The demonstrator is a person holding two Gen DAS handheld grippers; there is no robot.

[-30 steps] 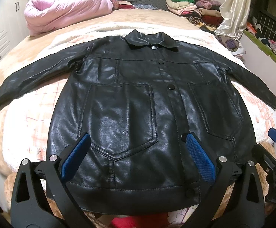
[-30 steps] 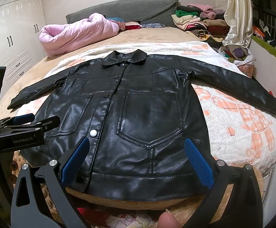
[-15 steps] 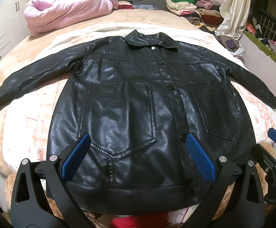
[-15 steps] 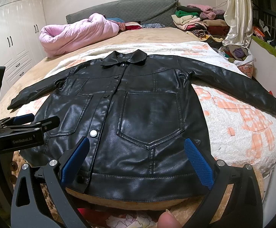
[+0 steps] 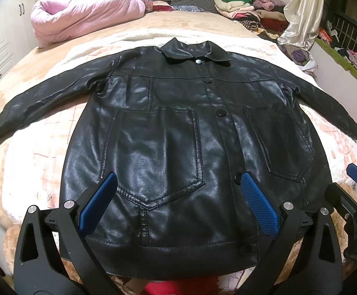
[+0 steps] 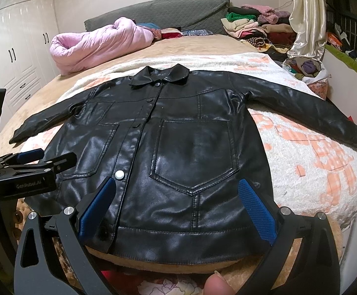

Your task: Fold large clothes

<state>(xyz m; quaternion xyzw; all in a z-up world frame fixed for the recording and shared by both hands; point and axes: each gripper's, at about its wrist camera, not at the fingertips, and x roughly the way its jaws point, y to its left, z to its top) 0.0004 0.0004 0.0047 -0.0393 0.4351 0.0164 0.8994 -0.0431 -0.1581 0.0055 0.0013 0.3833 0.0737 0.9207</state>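
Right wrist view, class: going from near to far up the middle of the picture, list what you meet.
Right tongs → black leather jacket → white and orange blanket → tan bedspread → grey headboard

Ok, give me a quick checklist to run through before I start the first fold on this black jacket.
1. Black jacket lying flat, front up: ok.
2. Both sleeves spread out to the sides: ok.
3. Front closed: cannot tell; a silver snap near the hem shows uncovered.
4. Left gripper open, holding nothing: ok.
5. Right gripper open, holding nothing: ok.
6. Pink quilt well apart from the jacket: ok.
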